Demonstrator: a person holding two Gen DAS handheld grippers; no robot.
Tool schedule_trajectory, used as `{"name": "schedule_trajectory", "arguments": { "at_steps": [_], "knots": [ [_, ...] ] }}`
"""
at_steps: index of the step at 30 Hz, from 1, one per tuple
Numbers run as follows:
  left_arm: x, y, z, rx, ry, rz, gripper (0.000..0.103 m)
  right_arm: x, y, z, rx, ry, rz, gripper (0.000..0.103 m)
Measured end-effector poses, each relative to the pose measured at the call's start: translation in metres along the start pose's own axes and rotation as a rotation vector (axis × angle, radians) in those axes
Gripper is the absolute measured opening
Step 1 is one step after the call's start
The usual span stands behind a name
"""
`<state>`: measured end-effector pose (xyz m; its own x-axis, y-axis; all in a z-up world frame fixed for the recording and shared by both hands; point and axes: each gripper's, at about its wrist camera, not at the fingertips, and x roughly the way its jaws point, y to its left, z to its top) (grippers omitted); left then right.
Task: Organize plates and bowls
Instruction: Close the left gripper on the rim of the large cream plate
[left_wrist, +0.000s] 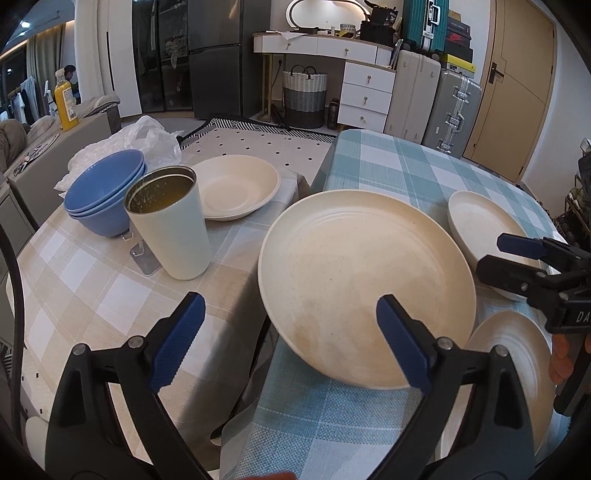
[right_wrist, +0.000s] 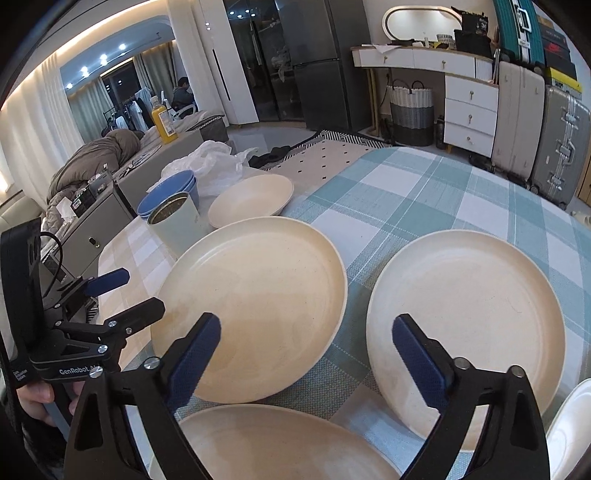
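Note:
A large cream plate (left_wrist: 365, 288) (right_wrist: 251, 310) lies at the left edge of the blue-checked table (left_wrist: 388, 162), partly over the gap. My left gripper (left_wrist: 291, 339) (right_wrist: 125, 295) hovers open at the plate's near-left rim, holding nothing, with its right finger in front of the plate. A second cream plate (left_wrist: 484, 229) (right_wrist: 469, 332) lies to the right, a third (left_wrist: 509, 354) (right_wrist: 280, 443) nearest me. My right gripper (right_wrist: 306, 354) (left_wrist: 506, 260) stands open and empty above these plates. On the beige-checked table sit stacked blue bowls (left_wrist: 103, 192) (right_wrist: 170, 195) and a cream shallow bowl (left_wrist: 236, 188) (right_wrist: 251, 199).
A pale tumbler (left_wrist: 166, 225) (right_wrist: 177, 221) stands beside the blue bowls, with a clear plastic stand (left_wrist: 144, 258) at its foot and a plastic bag (left_wrist: 147, 144) behind. A narrow gap (left_wrist: 258, 354) separates the two tables. A white rim (right_wrist: 572, 424) shows at the far right.

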<state>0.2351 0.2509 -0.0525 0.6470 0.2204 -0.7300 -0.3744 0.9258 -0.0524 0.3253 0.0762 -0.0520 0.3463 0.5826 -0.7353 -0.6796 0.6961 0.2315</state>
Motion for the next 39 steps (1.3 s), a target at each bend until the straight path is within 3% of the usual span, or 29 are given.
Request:
{"name": "schedule_trajectory", "arguments": {
  "at_steps": [5,17,19,21,23,30,39],
  "knots": [
    [0.010,0.000,-0.001,-0.002,0.029,-0.004,0.091,0.009,-0.004,-0.002,0.022,0.019,0.045,0.094],
    [0.026,0.006,-0.002,-0.025,0.060,-0.030,0.086,0.029,0.004,-0.003,0.011,0.067,0.051,0.080],
    [0.027,0.006,-0.003,-0.026,0.066,-0.036,0.078,0.032,0.003,-0.003,0.013,0.076,0.048,0.076],
    [0.031,0.004,-0.002,-0.024,0.075,-0.039,0.072,0.035,0.003,-0.003,0.010,0.083,0.041,0.066],
    [0.032,0.004,-0.003,-0.021,0.080,-0.042,0.070,0.038,0.003,-0.003,0.009,0.095,0.032,0.061],
    [0.037,0.003,-0.004,-0.017,0.093,-0.046,0.043,0.041,0.000,-0.004,-0.007,0.107,-0.032,0.039],
    [0.041,0.005,-0.005,-0.015,0.097,0.014,0.020,0.041,0.000,-0.007,-0.037,0.100,-0.079,0.026]
  ]
}}
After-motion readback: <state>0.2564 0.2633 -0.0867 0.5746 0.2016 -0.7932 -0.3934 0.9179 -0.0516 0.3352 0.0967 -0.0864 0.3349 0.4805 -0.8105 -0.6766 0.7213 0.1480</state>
